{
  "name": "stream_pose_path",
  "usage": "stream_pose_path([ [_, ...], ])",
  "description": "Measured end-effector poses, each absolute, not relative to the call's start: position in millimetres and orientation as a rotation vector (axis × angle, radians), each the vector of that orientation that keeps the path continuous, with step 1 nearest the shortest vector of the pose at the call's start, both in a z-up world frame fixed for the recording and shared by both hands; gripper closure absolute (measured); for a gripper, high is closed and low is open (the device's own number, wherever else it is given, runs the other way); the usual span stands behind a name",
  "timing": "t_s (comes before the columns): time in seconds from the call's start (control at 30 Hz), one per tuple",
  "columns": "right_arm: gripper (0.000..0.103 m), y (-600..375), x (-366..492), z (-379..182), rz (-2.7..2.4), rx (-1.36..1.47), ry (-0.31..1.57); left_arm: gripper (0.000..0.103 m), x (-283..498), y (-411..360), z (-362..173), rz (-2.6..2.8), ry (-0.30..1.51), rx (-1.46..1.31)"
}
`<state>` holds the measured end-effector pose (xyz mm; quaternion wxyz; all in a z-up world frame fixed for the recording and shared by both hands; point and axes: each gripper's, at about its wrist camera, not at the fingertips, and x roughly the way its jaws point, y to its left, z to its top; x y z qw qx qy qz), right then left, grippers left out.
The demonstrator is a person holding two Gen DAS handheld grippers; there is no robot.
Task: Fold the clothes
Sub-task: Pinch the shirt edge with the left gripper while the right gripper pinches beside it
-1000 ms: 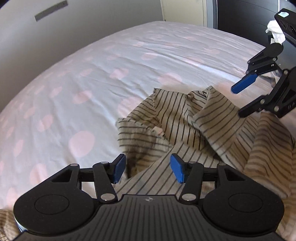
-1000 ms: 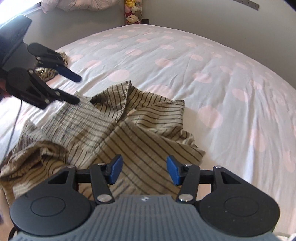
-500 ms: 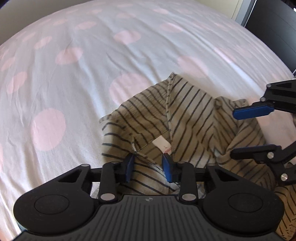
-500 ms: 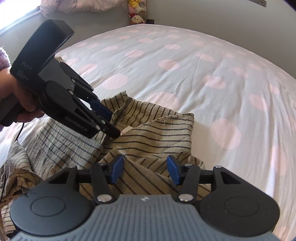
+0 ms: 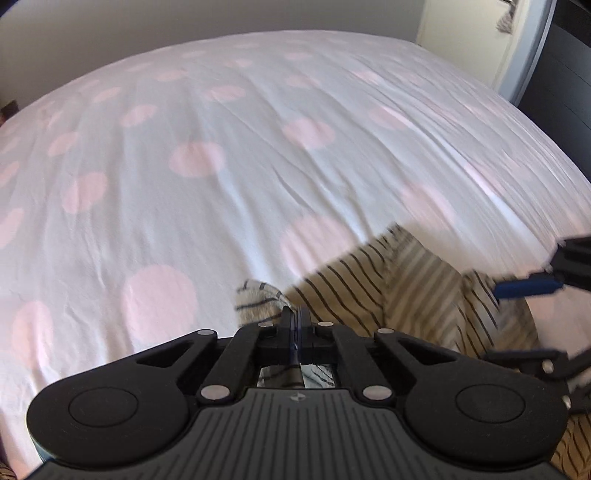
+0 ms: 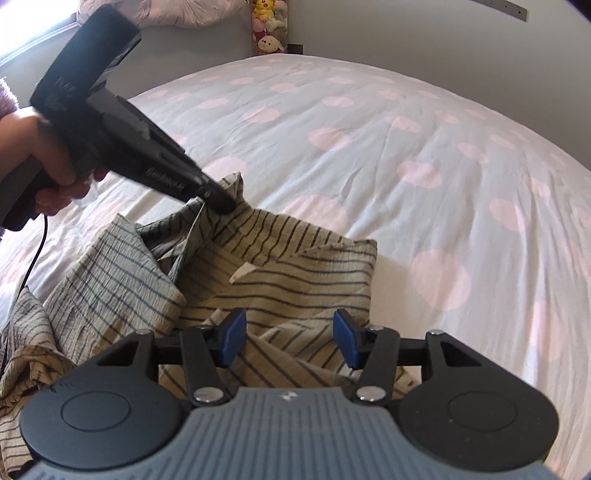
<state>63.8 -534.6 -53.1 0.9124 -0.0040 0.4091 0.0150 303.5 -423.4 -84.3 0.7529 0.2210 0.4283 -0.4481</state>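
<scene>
Left gripper (image 5: 294, 320): its jaws have just been closing and now sit pressed together on a pinched fold of the striped garment (image 5: 373, 280); a small tuft of cloth pokes out past the blue pads.

Left gripper from the other camera (image 6: 221, 201): its dark tip sits on a raised peak of the cloth, which hangs from it in taut creases. A hand (image 6: 40, 158) grips its handle at the left edge, with a thin black cable (image 6: 33, 258) trailing below.

Right gripper (image 6: 290, 338): jaws apart, blue pads well separated, hovering just over the near part of the garment (no cloth is pinched between them). In the left view it enters from the right edge (image 5: 532, 321), blurred.

Garment: a beige shirt-like piece with thin dark stripes, crumpled and part folded over itself, lying at the near side of the bed and spreading to the left in the right view. A small pale label (image 6: 242, 272) shows near its middle.

Bed (image 6: 424, 155): a white sheet with large pale pink dots, lightly wrinkled, bare beyond the garment.

Background: a plain grey wall, soft toys (image 6: 269, 26) in the far corner and a pillow (image 6: 166, 11) near the window.
</scene>
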Motion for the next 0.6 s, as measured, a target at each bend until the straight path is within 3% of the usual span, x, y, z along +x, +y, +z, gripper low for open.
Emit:
stream_pose_path([
  [0.23,0.047,-531.7,77.3,-50.9,0.044,0.013,0.828,0.101,326.5,-421.4,-99.8,-0.920,1.000,0.373],
  [0.3,0.050,-528.4,80.5,-50.2,0.087,0.050,0.824,0.089,325.3,-416.0,-100.1,-0.938,0.998,0.357],
  [0.37,0.056,-524.6,84.9,-50.8,0.134,0.091,0.825,0.065,322.8,-404.5,-92.5,-0.963,0.978,0.343],
  [0.43,0.063,-520.7,91.8,-54.5,0.170,0.138,0.838,0.056,319.4,-390.5,-84.6,-0.988,0.959,0.331],
  [0.6,0.063,-513.5,109.6,-73.2,0.209,0.248,0.868,0.052,307.4,-359.5,-89.0,-1.022,0.974,0.400],
])
